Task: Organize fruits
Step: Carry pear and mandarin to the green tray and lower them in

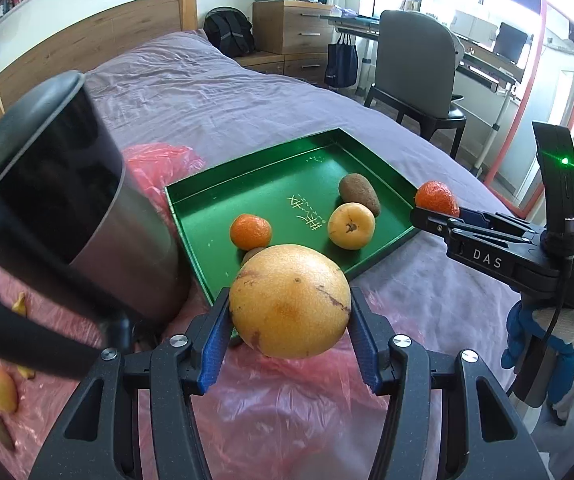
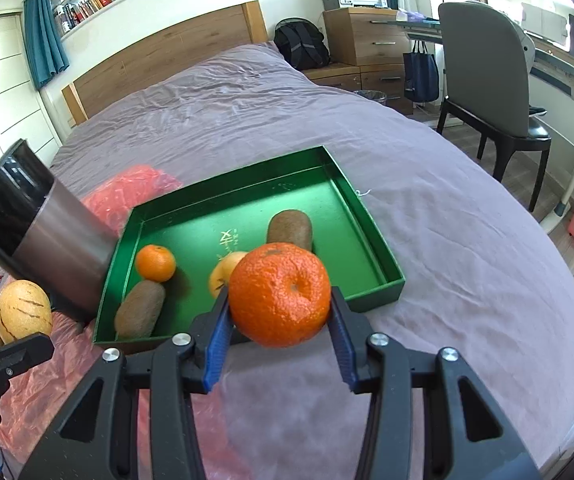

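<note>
Gripping a grapefruit (image 1: 290, 301), the left hand-held gripper (image 1: 290, 320) hides a kiwi (image 1: 251, 255); the right hand-held gripper (image 2: 281, 322) clamps a tangerine (image 2: 279, 294).

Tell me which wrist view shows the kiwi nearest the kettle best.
Right wrist: that kiwi lies in full view in the green tray's near left corner. In left wrist, the held yellow melon hides nearly all of it.

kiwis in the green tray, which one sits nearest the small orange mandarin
The brown kiwi at the green tray's near left corner, right beside the small orange mandarin. The other brown kiwi lies farther back, toward the right.
</note>
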The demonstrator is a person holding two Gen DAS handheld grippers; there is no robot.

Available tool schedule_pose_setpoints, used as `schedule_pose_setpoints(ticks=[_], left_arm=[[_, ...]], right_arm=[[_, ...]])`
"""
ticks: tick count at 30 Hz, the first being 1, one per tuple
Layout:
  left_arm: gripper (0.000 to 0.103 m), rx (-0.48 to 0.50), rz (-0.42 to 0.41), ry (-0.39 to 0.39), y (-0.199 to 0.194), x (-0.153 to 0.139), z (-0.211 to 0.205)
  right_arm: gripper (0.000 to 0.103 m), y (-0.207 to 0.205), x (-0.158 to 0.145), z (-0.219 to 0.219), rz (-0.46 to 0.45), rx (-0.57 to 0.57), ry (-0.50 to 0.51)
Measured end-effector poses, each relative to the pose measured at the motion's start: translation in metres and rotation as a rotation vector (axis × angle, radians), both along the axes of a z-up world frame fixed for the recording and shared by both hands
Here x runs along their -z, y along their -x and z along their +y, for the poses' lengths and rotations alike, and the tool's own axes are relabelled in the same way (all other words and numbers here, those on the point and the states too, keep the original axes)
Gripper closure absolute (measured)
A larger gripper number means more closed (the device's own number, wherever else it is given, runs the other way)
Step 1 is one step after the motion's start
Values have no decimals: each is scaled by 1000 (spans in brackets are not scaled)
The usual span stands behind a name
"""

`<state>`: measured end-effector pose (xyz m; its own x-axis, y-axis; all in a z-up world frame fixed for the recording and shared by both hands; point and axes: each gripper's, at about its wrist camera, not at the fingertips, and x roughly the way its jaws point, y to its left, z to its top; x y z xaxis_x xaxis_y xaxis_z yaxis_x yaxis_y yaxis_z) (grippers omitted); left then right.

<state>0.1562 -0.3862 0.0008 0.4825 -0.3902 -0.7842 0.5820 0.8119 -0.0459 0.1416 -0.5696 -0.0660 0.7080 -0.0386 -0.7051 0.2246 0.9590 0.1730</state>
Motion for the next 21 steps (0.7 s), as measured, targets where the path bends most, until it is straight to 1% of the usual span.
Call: schedule_pose_setpoints(ticks=[5,11,15,21], left_arm=[[54,6,14,-25,-19,17,-14],[54,12,41,-50,-37,40,-28],[54,18,55,-53,-44,50,-37],[54,22,65,-59,-52,63,-47]], right_arm=[[92,-21,16,-14,9,4,-1],[92,-45,40,-30,43,19,13],[92,-54,48,-35,50,16,24],[92,-61,55,-32,52,-3,65]])
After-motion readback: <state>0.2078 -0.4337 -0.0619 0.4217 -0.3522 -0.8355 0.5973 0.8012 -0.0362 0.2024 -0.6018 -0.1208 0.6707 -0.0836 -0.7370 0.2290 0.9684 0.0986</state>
